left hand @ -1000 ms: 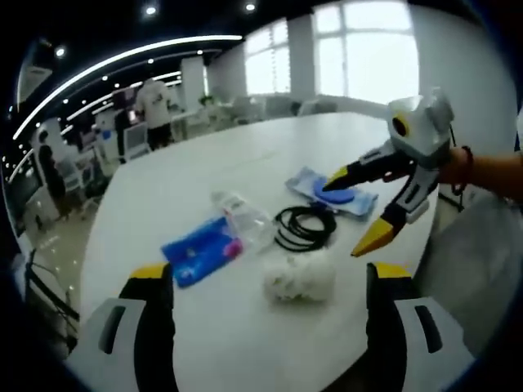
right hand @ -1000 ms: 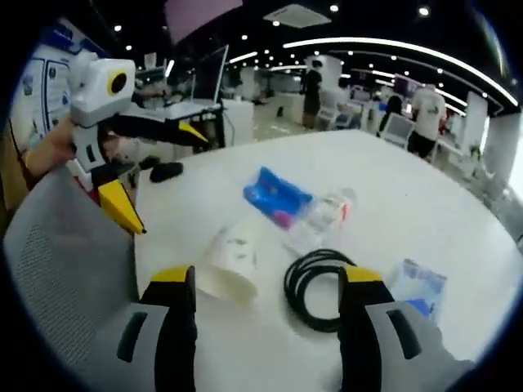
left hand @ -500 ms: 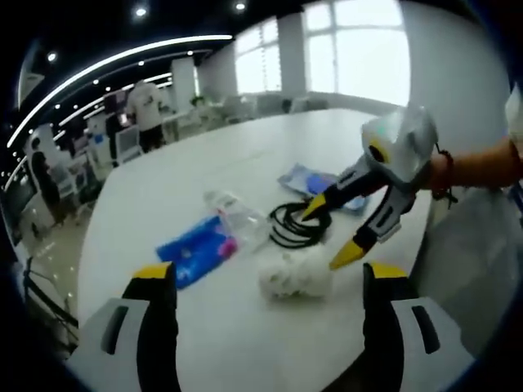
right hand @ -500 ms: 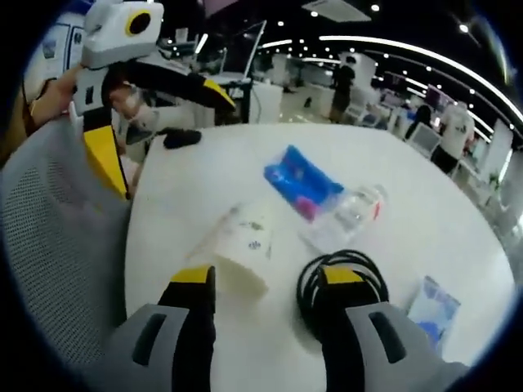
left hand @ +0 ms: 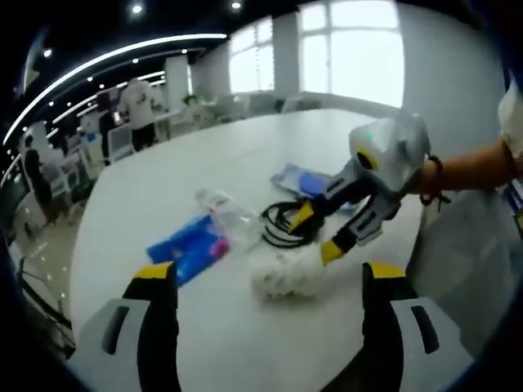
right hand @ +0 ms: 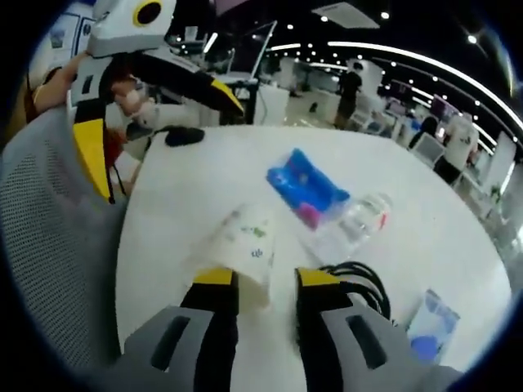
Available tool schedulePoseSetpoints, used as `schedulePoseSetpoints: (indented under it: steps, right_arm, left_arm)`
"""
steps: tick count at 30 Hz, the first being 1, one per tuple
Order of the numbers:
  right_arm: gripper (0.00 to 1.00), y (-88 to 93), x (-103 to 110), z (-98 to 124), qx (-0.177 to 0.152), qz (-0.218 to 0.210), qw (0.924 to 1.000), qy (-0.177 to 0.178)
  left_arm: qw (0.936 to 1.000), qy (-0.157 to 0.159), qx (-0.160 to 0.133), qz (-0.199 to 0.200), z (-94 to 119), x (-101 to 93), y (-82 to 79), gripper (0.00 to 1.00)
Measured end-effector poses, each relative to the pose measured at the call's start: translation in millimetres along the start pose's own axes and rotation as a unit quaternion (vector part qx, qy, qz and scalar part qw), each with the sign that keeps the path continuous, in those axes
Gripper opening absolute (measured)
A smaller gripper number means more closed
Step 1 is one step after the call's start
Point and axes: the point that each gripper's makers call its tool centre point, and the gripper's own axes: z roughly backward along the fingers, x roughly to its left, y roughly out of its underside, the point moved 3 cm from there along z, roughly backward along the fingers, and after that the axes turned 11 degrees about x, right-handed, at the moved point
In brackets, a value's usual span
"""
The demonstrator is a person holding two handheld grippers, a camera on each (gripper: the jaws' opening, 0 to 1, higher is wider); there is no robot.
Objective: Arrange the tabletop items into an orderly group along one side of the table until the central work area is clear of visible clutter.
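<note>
Cup [right hand: 245, 245], white paper, lies on its side on the table [right hand: 172, 196], its rim between the jaws of the right gripper [right hand: 257, 277]; jaws are narrowed about it, and contact cannot be confirmed. In the left gripper view the cup [left hand: 286, 271] lies ahead of the left gripper [left hand: 265, 273], whose jaws stand wide apart and hold nothing. Just past the cup lies a black cable coil [left hand: 282, 224]. A blue packet [left hand: 188, 245] and clear bottle [left hand: 229, 216] touch each other. Farthest lies a blue pouch [left hand: 304, 180].
</note>
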Motion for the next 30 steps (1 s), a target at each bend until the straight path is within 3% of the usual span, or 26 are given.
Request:
schedulePoseSetpoints:
  steps: [2, 9, 19, 23, 27, 30]
  right_arm:
    - [0.17, -0.4, -1, -1, -0.002, 0.003, 1.0, 0.002]
    - [0.03, -0.5, -1, -2, -0.002, 0.006, 1.0, -0.005]
    - [0.02, -8.1, 0, 12, -0.012, -0.024, 0.9994, -0.024]
    - [0.02, -6.8, -5, 19, -0.002, -0.038, 0.9992, -0.008]
    - [0.02, -4.7, -4, 29, 0.003, -0.127, 0.9916, -0.026]
    - [0.02, -9.1, -1, 39, -0.014, -0.212, 0.9749, -0.068]
  left_arm:
    - [1.0, 0.002, 0.001, -0.001, 0, 0.0, 0.4, 0.9]
    - [0.9996, 0.005, -0.008, -0.025, 2, -2.0, -3.2, 0.93]
    - [0.9971, 0.012, -0.017, -0.073, 3, -8.5, -10.7, 0.95]
    - [0.996, 0.016, -0.023, -0.085, 4, -8.8, -13.2, 0.94]
    - [0.9928, 0.013, -0.028, -0.116, 7, -6.8, -15.5, 0.93]
    - [0.9915, 0.014, -0.042, -0.122, 10, -5.8, -18.5, 0.92]
